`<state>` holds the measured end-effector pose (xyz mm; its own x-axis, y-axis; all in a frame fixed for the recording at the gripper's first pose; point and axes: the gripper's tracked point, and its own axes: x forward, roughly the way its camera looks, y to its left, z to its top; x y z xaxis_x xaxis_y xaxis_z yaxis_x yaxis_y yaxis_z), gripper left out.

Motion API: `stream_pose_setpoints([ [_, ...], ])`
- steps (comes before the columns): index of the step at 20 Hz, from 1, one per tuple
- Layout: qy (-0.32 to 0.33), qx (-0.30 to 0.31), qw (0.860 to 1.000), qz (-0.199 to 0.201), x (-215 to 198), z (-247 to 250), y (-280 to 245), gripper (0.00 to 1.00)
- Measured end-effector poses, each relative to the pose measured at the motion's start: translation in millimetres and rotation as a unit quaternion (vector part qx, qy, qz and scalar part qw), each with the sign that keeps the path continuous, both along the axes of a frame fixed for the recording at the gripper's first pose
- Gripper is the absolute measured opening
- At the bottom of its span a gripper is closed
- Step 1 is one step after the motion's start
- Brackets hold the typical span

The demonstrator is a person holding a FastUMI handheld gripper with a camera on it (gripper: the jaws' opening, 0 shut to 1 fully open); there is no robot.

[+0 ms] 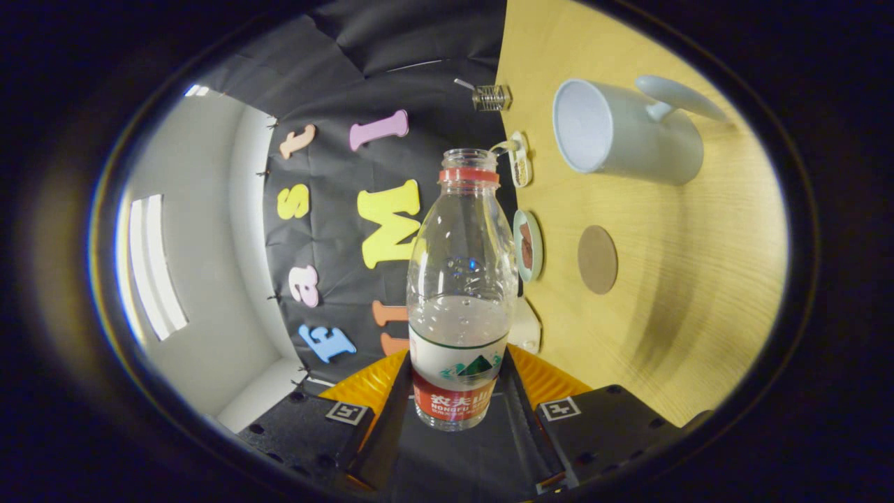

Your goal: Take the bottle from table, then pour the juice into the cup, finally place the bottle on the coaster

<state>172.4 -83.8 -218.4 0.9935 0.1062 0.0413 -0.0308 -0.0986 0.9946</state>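
The wooden table [698,293] appears rolled sideways, filling the 3 o'clock side. The white cup [628,136] stands on it at 2 o'clock from the bottle. The gripper [454,402] pinches the bottle [457,279] at its labelled base, both fingers pressing it; it is uncapped, partly filled with clear liquid. The round coaster [598,259] lies at 3 o'clock, well apart from the cup.

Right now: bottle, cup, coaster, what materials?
Bottle, gripped between the gripper fingers: clear thin plastic, see-through, ribbed, glossy. Cup: likely glazed ceramic, opaque white, thick rim, soft sheen. Coaster: matte brown disc, maybe cork or wood.
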Motion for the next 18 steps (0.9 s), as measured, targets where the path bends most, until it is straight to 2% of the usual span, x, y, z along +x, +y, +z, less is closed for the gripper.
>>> stream_pose_setpoints([
  [18, 0.003, 0.049, 0.999, -0.005, 4, 11, 1, 0.74],
])
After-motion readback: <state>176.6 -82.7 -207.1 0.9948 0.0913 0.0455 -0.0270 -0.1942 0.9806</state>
